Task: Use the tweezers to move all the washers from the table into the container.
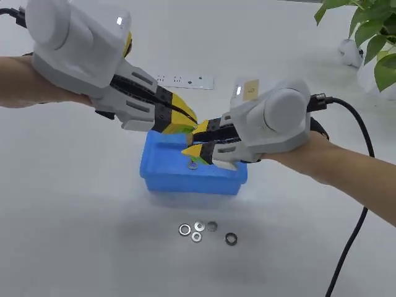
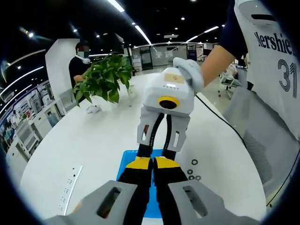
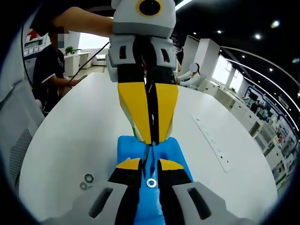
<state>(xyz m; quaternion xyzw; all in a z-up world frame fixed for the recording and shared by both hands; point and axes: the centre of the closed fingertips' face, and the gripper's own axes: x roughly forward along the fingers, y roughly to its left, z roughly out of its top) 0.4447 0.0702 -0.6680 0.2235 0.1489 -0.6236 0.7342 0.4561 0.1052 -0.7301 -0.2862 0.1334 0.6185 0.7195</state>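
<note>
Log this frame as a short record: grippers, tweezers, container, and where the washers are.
left gripper: jaws shut, apparently on the tweezers
right gripper: jaws apart, tips above the container
container: blue, sits on the white table
washer at the tip: over or in the container, cannot tell which
loose washers: five, clustered on the table on the person's side of the container
background: power strip, plant
</note>
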